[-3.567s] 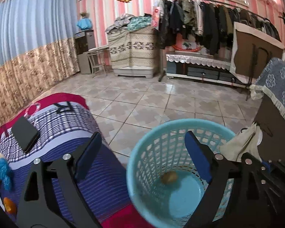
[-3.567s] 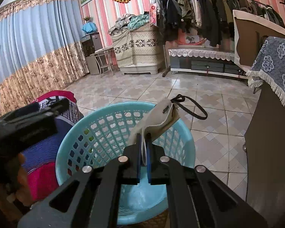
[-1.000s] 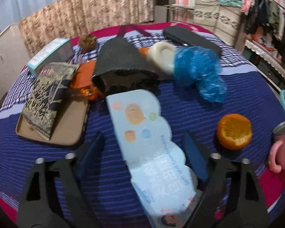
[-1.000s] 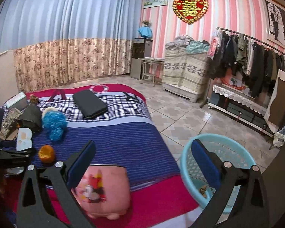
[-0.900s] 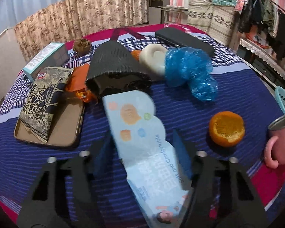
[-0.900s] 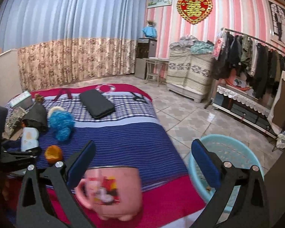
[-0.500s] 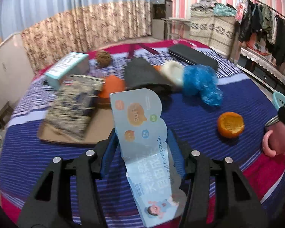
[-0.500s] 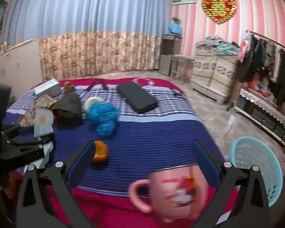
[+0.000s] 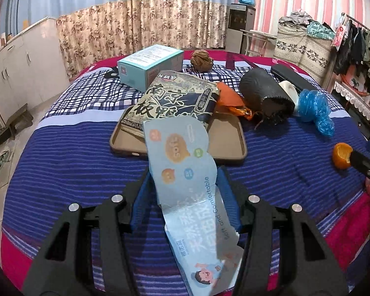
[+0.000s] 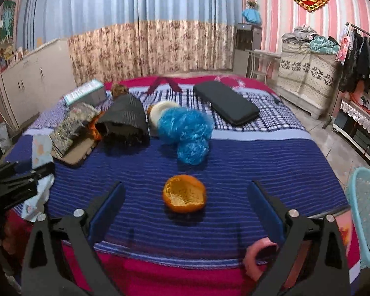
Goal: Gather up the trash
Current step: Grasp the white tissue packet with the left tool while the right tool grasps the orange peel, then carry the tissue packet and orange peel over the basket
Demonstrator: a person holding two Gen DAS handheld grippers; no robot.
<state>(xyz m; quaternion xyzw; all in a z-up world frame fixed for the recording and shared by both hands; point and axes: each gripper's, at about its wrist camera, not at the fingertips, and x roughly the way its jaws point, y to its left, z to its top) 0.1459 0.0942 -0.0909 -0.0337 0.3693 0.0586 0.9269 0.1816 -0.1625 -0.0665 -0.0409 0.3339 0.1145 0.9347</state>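
Left gripper (image 9: 183, 198) has closed on the pale blue wrapper (image 9: 185, 170) and lifted it off the bed (image 9: 61, 162). Right gripper (image 10: 186, 204), empty, has just narrowed slightly around the orange peel (image 10: 184, 193). Basket (image 10: 366, 212) waits at right.

Pale blue printed wrapper (image 9: 185, 172) is standing tilted, clamped at mid-length. Hollowed orange peel (image 10: 184, 193) is lying open-side-up on the striped bedspread (image 10: 234, 162).

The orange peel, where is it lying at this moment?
In the right wrist view the orange peel lies on the blue striped blanket, centred ahead of the open right gripper, nearer the camera than the blue plastic bag.
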